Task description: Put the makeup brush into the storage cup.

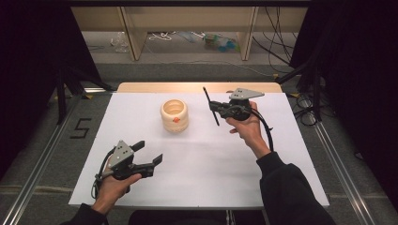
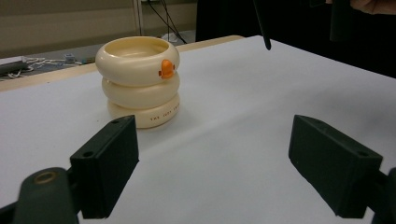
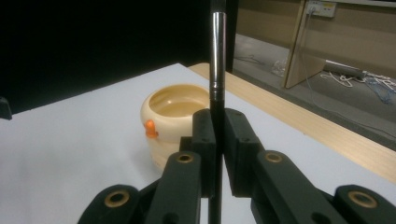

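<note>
A cream holder (image 1: 174,115) made of three stacked rings, with a small orange beak on its side, stands at the back middle of the white table (image 1: 211,168). To its right, my right gripper (image 1: 217,107) is shut on a thin black brush (image 1: 207,95) and holds it above the table. In the right gripper view the brush (image 3: 216,56), with its metal collar, rises between the closed jaws (image 3: 217,135), and the holder (image 3: 175,121) sits just behind and left. My left gripper (image 1: 149,152) rests open near the front left. In its own view the holder (image 2: 138,79) stands ahead of the empty jaws (image 2: 212,163).
A wooden strip (image 1: 197,87) edges the table's far side. Behind it are shelf legs (image 1: 133,37), cables and small items on the floor. Metal rails (image 1: 338,164) run along both sides of the table, and dark curtains close off left and right.
</note>
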`<action>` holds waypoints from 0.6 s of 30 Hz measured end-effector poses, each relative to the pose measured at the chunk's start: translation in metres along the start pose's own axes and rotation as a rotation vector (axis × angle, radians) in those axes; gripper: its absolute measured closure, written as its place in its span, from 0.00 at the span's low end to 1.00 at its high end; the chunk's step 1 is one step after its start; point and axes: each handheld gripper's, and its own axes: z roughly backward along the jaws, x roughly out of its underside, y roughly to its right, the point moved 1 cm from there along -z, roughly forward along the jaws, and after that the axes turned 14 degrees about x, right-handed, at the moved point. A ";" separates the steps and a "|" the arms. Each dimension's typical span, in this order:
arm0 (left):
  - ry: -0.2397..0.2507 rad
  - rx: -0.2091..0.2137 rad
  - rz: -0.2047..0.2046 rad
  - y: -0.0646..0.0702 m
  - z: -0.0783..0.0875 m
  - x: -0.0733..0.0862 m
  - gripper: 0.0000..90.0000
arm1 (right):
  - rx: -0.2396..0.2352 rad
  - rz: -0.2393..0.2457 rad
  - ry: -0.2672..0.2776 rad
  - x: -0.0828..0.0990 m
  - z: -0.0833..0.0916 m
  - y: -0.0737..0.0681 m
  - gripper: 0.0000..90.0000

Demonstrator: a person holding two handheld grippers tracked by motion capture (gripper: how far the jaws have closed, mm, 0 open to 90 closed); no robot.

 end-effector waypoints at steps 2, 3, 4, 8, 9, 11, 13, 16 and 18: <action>-0.008 -0.001 -0.007 0.000 0.000 0.000 0.18 | -0.010 -0.009 -0.001 0.000 -0.002 0.000 0.94; -0.008 0.001 -0.011 0.000 0.000 0.000 0.18 | -0.011 -0.008 0.004 -0.001 -0.004 -0.001 0.94; -0.007 0.002 -0.010 0.000 0.000 0.000 0.18 | -0.005 -0.006 0.003 -0.002 -0.005 -0.002 0.94; -0.005 0.001 0.002 0.001 -0.001 0.001 0.18 | -0.015 -0.002 0.013 -0.007 -0.010 -0.006 0.94; -0.004 0.002 0.003 0.001 -0.001 0.001 0.18 | -0.006 0.000 0.016 -0.008 -0.011 -0.007 0.94; -0.003 0.002 -0.005 0.000 -0.001 0.000 0.18 | -0.008 0.004 0.015 -0.011 -0.014 -0.008 0.94; -0.005 -0.001 -0.004 0.000 0.000 0.000 0.18 | -0.008 0.005 0.016 -0.012 -0.017 -0.008 0.94; -0.008 0.004 -0.018 -0.001 0.000 0.000 0.18 | -0.010 -0.006 0.015 -0.014 -0.022 -0.007 0.94; -0.006 0.000 -0.012 -0.001 0.000 0.000 0.18 | -0.005 -0.009 0.014 -0.016 -0.024 -0.007 0.94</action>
